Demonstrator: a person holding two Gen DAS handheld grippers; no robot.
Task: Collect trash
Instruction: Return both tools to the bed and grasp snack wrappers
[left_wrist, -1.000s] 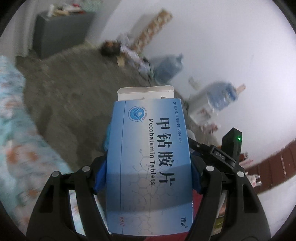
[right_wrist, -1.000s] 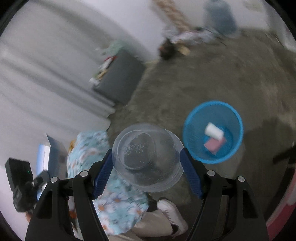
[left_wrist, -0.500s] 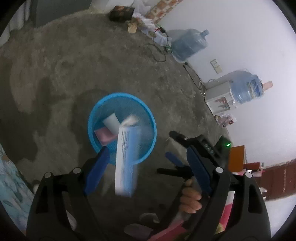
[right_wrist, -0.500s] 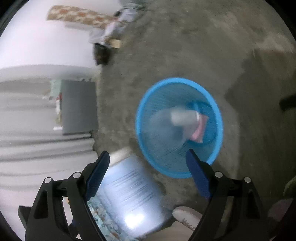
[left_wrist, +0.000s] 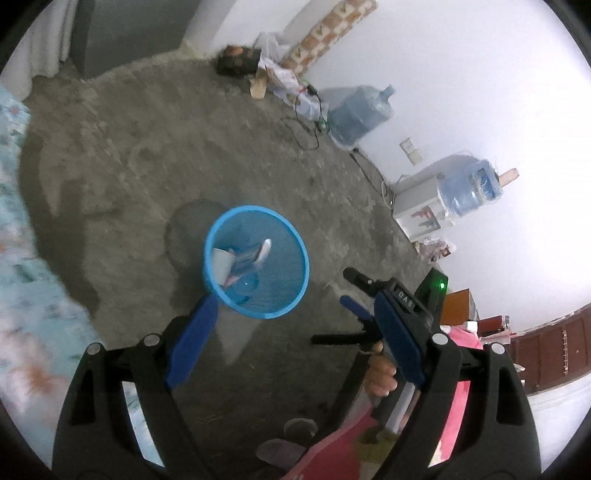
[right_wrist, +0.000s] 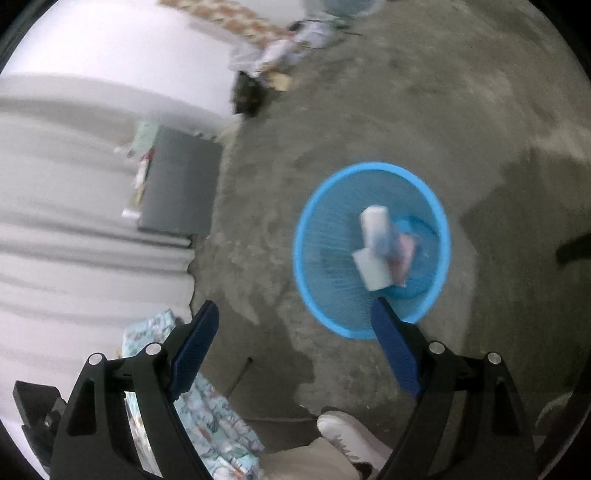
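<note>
A blue mesh waste basket (left_wrist: 288, 302) stands on the concrete floor; it also shows in the right wrist view (right_wrist: 321, 295). Inside lie a white paper cup (left_wrist: 221, 260), the blue tablet box (left_wrist: 245, 258), a pink item and a clear cup. In the right wrist view the white cup (right_wrist: 373, 271) and the box (right_wrist: 384, 236) show blurred in the basket. My left gripper (left_wrist: 295, 343) is open and empty above the basket's near rim. My right gripper (right_wrist: 295, 347) is open and empty, up and to the left of the basket; it also shows in the left wrist view (left_wrist: 364, 295).
A floral bedspread (left_wrist: 22, 295) lies at the left. Water bottles (left_wrist: 358, 114) and a dispenser (left_wrist: 417, 206) stand along the white wall. A grey cabinet (right_wrist: 181, 184) stands by the curtain. Cables and clutter (left_wrist: 280, 81) lie at the far wall. A white shoe (right_wrist: 351, 432) is near.
One second ago my left gripper held the tablet box and my right held a clear cup. Both opened; the box and the cup dropped into the basket.
</note>
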